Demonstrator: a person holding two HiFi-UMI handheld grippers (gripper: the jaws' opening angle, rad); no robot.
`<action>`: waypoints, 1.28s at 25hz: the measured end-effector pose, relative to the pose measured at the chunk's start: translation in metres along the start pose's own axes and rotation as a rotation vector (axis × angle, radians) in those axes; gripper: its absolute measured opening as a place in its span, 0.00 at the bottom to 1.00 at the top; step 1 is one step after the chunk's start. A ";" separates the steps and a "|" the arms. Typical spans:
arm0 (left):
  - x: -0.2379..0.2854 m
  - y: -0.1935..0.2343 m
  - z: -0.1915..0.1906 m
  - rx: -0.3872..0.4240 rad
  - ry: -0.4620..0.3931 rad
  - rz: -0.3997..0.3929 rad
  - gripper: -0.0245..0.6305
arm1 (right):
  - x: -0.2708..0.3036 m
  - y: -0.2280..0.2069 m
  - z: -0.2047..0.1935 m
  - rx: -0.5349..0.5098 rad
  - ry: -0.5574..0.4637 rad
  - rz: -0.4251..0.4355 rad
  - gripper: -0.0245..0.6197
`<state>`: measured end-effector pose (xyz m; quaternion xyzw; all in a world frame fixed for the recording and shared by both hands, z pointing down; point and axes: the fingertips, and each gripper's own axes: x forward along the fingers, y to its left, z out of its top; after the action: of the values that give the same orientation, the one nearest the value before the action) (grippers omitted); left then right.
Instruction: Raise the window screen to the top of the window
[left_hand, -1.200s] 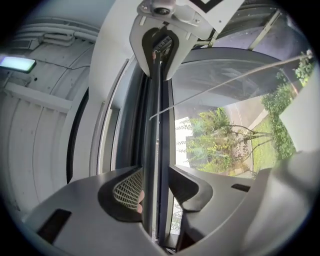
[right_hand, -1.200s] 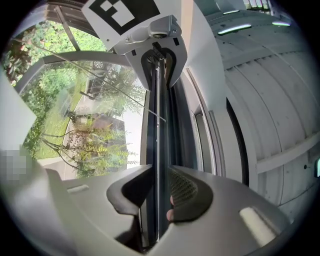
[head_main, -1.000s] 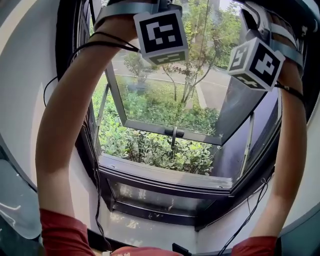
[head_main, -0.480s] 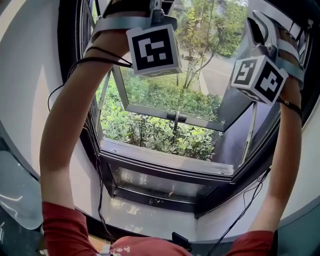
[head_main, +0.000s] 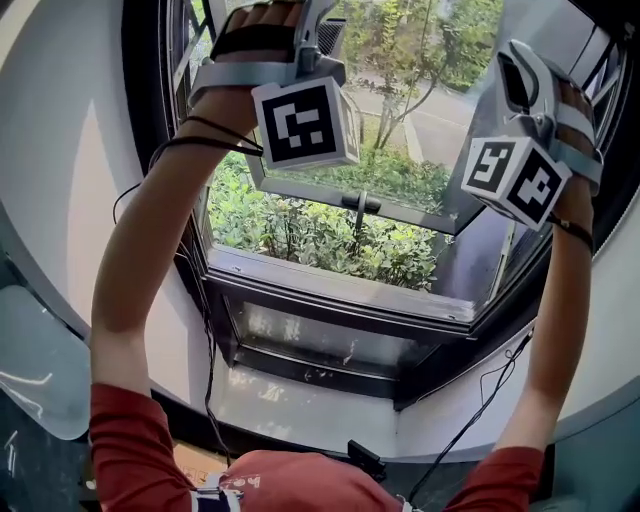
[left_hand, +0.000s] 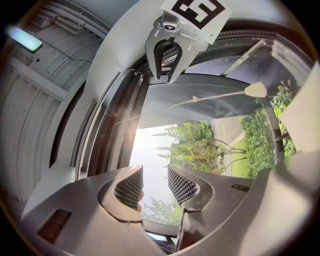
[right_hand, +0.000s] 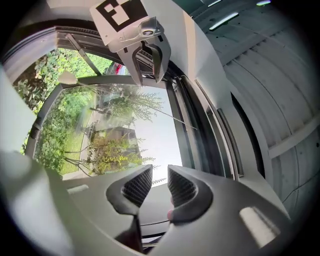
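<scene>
We find both forearms raised in front of the window (head_main: 340, 290), with the left gripper (left_hand: 155, 174) and the right gripper (right_hand: 159, 175) held high and tilted upward toward the glass.

Left gripper: the jaws stand well apart. The meshed pads face each other with only sky and trees between them, and nothing is held.

Right gripper: the jaws are apart by a narrower gap, likewise with nothing between the pads.

In the head view each marker cube faces us. The left cube (head_main: 305, 125) sits before the upper left of the opening, and the right cube (head_main: 515, 180) is near the right side of the frame.

The sash (head_main: 420, 150) is swung outward from the top, with its handle (head_main: 360, 203) on the bottom rail. Shrubs (head_main: 300, 235) are in plain sight beneath it.

Window screen: we cannot pick it out with certainty in any view. Both gripper views show a thin pale line (left_hand: 210, 99) ending in a teardrop tab (left_hand: 256, 90) across the upper glass. Whether it belongs to the screen we cannot tell.

Black cables (head_main: 207, 340) trail down along the left side of the frame
</scene>
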<state>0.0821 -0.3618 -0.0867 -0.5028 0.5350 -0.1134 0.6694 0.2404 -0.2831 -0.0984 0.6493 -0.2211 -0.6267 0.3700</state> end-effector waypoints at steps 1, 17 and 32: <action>-0.003 -0.005 0.000 -0.020 -0.003 -0.011 0.25 | -0.002 0.003 0.003 0.009 -0.003 0.006 0.20; -0.072 -0.064 -0.004 -0.258 -0.031 -0.091 0.25 | -0.079 0.038 0.024 0.208 -0.045 0.056 0.20; -0.147 -0.137 -0.029 -0.595 -0.001 -0.193 0.25 | -0.155 0.106 0.033 0.492 -0.042 0.147 0.20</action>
<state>0.0514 -0.3405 0.1126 -0.7252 0.4941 -0.0147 0.4793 0.2091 -0.2401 0.0846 0.6888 -0.4209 -0.5389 0.2408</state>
